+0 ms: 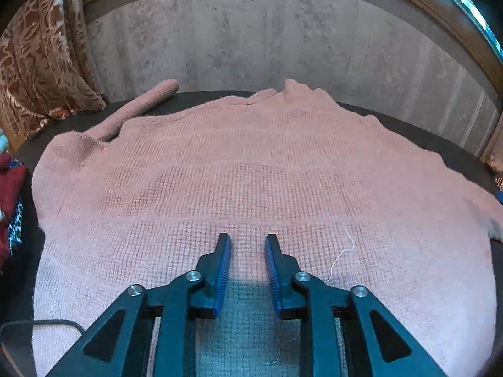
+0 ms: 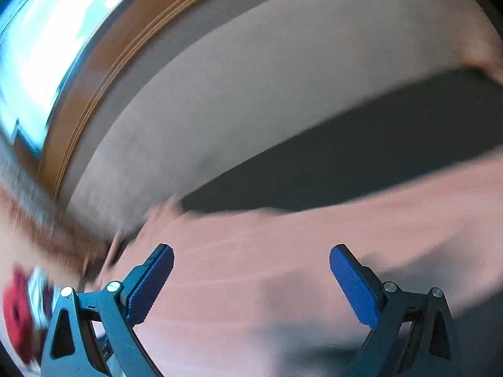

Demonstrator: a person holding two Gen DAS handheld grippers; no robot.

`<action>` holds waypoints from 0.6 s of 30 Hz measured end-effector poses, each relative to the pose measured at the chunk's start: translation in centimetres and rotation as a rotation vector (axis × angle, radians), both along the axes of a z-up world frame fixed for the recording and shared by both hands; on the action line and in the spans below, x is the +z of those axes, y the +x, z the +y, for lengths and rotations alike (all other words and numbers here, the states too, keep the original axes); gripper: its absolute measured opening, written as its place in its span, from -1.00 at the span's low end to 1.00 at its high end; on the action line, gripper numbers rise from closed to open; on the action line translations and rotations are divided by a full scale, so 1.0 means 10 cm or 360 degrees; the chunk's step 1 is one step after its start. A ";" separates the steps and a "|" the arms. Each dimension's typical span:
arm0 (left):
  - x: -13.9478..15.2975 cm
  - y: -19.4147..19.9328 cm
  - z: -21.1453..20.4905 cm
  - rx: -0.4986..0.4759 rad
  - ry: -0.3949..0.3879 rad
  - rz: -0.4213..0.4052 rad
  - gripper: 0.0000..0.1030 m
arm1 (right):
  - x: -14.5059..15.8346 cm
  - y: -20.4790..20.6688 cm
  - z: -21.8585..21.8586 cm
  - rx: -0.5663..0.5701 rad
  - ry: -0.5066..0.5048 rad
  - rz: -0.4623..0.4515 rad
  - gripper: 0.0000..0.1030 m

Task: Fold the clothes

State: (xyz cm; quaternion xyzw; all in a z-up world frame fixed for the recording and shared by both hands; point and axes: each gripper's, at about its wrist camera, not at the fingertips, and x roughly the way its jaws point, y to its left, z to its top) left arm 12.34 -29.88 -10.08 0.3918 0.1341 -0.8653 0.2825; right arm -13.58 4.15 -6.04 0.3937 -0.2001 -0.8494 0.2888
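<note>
1. Left wrist view: the pink sweater [image 1: 251, 169] lies spread flat over the dark counter [image 1: 195, 99]; the left gripper [image 1: 247, 239] hovers above its near part, jaws slightly apart, holding nothing
2. Right wrist view, blurred: the right gripper [image 2: 251, 253] over the sweater [image 2: 283, 282], jaws wide, empty

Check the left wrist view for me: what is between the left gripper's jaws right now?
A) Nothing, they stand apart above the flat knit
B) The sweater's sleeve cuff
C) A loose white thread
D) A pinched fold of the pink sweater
A: the left gripper shows a clear gap between its blue pads, with the pink sweater lying flat beneath, ungripped.
</note>
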 end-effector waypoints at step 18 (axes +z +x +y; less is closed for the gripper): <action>0.01 -0.09 0.15 -0.0036 -0.0111 -0.0089 -0.28 | -0.66 -0.18 2.68 -0.0907 -0.0497 -0.0302 0.33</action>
